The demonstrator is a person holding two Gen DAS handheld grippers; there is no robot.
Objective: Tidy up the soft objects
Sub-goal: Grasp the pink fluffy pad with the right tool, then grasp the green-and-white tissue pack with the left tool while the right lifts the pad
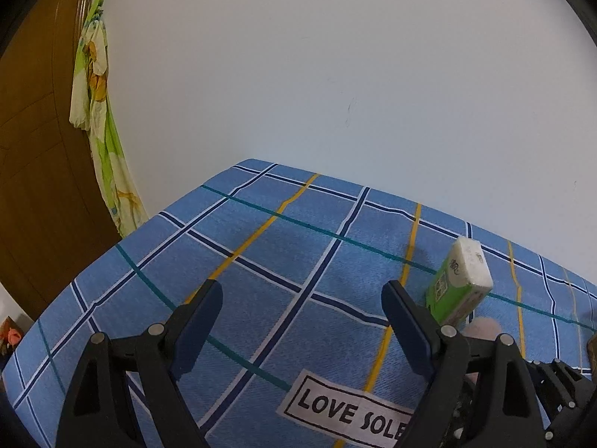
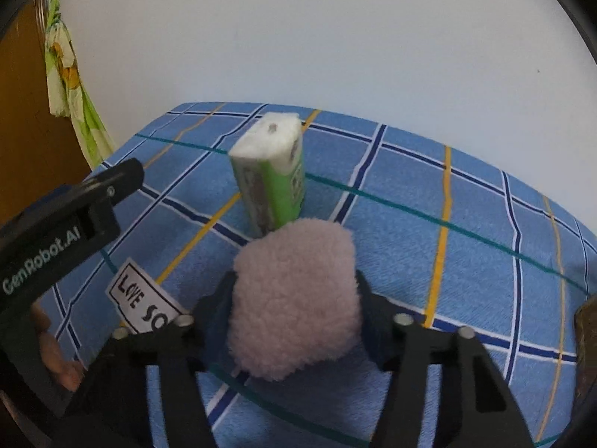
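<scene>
I'm working in a home bedroom, by the look of it: a blue plaid cotton bedsheet (image 1: 283, 261) with a "LOVE SOLE" label, a brown wooden wardrobe door (image 1: 33, 149), a green-and-yellow floral cloth (image 1: 97, 112) hanging beside it, and a plain white wall (image 1: 335, 74).

A: Where does the left wrist view sit?
B: Low behind its hand-held gripper (image 1: 302, 321), facing the wall (image 1: 335, 74) across the plaid surface (image 1: 283, 246).
A: And the right?
B: Closer in; both share the tissue pack (image 2: 270, 171) and "LOVE SOLE" label (image 1: 347, 408).
</scene>
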